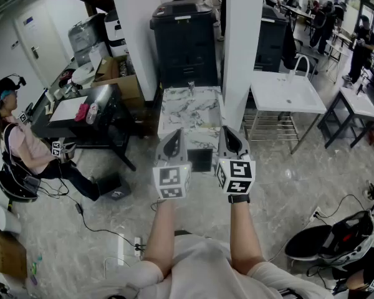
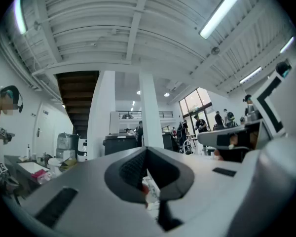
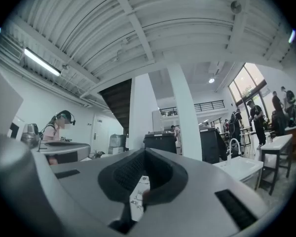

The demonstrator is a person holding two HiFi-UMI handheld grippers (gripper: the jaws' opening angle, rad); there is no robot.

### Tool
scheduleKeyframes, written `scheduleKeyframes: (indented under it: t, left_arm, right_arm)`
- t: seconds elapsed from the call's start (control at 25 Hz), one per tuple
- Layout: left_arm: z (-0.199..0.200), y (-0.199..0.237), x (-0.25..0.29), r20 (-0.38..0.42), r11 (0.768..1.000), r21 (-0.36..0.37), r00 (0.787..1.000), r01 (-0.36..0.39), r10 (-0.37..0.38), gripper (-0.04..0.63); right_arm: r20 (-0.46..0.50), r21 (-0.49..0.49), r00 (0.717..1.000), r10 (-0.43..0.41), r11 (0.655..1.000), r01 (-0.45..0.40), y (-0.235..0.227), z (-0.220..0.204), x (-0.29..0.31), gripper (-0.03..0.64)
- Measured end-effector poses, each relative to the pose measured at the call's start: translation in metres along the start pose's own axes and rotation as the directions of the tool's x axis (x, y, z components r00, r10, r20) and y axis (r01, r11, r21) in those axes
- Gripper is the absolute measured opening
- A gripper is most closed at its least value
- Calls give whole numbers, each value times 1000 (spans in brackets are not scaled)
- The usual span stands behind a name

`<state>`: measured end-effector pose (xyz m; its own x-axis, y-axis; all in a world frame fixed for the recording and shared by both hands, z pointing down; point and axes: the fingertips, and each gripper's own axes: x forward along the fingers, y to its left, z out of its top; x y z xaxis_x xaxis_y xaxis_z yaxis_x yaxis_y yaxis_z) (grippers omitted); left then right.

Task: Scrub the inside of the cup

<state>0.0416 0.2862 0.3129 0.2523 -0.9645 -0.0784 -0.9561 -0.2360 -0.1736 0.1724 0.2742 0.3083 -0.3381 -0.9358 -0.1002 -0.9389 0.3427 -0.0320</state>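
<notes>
Here we record left gripper (image 1: 176, 133), jaws fully together, nothing held, right gripper (image 1: 228, 131) just beside it, likewise closed and empty, marble-topped table (image 1: 190, 109) beyond both.

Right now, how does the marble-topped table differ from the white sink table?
The marble-topped table has a grey-veined top; the white sink table is plain white. The white sink table carries a curved tap; the marble-topped table, a small object at its far edge. Both tops are pale rectangles.
</notes>
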Motion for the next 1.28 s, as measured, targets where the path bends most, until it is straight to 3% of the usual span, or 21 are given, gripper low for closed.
scheduleKeyframes:
  t: [0.2, 0.64, 1.28]
  left_arm:
    - [-9, 8, 11, -16, 998, -66, 1000, -19, 18, 8]
    - [-38, 21, 79, -42, 996, -87, 999, -1, -3, 8]
    - [-92, 132, 319, -57, 988, -146, 997, 48, -57, 8]
  right_arm:
    - [-28, 2, 1000, 11, 1000, -11, -9, -7, 12, 8]
    - [-60, 26, 998, 33, 999, -32, -26, -41, 83, 7]
    - [-92, -21, 994, -55, 998, 54, -74, -74, 326, 8]
